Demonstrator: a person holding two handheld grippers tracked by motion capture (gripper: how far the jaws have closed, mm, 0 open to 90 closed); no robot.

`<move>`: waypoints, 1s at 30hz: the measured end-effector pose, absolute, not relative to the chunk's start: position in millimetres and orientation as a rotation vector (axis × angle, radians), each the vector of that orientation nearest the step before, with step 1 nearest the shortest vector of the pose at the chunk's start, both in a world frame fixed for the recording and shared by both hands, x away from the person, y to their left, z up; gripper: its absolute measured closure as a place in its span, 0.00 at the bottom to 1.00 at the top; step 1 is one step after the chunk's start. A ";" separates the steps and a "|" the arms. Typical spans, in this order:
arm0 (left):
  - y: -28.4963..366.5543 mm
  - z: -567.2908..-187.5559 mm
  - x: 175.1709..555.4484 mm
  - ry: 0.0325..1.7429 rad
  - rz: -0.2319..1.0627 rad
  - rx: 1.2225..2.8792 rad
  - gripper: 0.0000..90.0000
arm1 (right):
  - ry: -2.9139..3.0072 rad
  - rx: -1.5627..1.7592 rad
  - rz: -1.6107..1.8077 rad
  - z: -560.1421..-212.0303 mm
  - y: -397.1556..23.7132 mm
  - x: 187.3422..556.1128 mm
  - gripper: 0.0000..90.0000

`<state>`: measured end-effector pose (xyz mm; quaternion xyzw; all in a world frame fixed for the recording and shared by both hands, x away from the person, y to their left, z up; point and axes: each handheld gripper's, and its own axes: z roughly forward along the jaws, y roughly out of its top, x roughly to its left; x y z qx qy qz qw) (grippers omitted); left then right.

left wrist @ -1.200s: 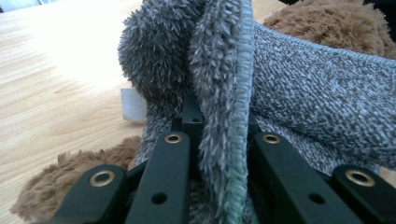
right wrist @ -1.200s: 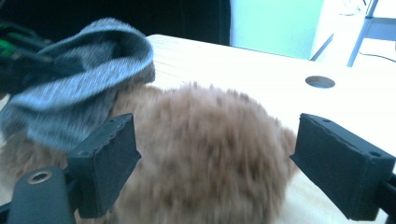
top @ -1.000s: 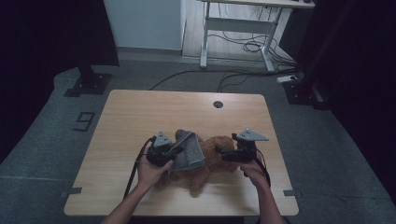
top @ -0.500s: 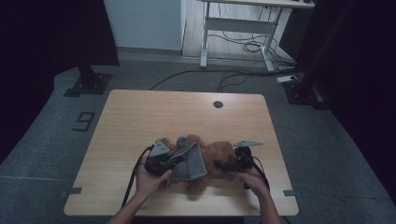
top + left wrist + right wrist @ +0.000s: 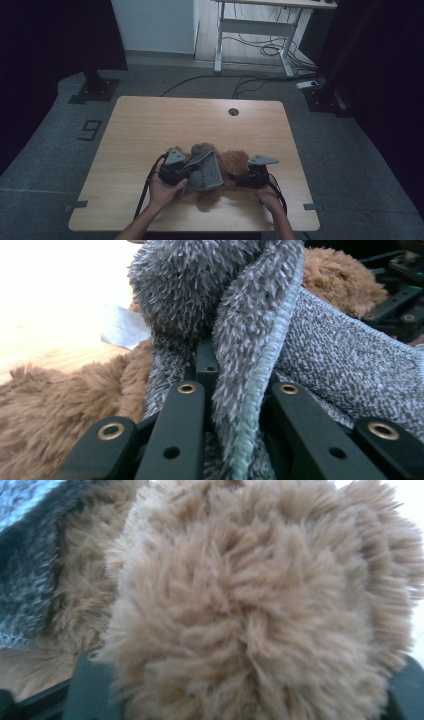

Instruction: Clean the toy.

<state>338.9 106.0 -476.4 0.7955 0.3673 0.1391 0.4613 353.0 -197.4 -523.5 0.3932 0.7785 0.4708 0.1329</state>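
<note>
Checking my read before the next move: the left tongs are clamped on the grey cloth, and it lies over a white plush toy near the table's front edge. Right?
Not quite. The plush toy is brown, not white, as the high view shows. The rest holds: the left tongs are clamped on the grey cloth, which lies over the toy near the front edge of the table.

From my station I see the light wooden tabletop (image 5: 150, 130) standing on grey carpet (image 5: 50, 150). Beyond the tabletop, a white desk frame (image 5: 250, 30) stands over loose black cables (image 5: 260, 50). Left of the tabletop a "9" marking (image 5: 90, 130) lies on the carpet. Dark curtains (image 5: 50, 35) flank both sides.
</note>
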 end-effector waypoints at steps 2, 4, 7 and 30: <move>105.0 -476.6 343.8 0.910 0.358 1.952 0.91 | 2.209 1.127 1.344 -524.3 -194.1 353.3 0.41; 103.8 -475.5 349.5 0.925 0.361 1.946 0.91 | 2.142 1.119 1.316 -526.0 -189.5 352.9 0.42; 101.9 -464.2 355.2 0.929 0.337 1.920 0.91 | 2.063 1.112 1.296 -530.0 -184.8 352.3 0.43; -4.8 -446.5 380.2 0.882 0.249 2.026 0.91 | 2.044 1.003 1.309 -536.4 -190.5 333.5 0.41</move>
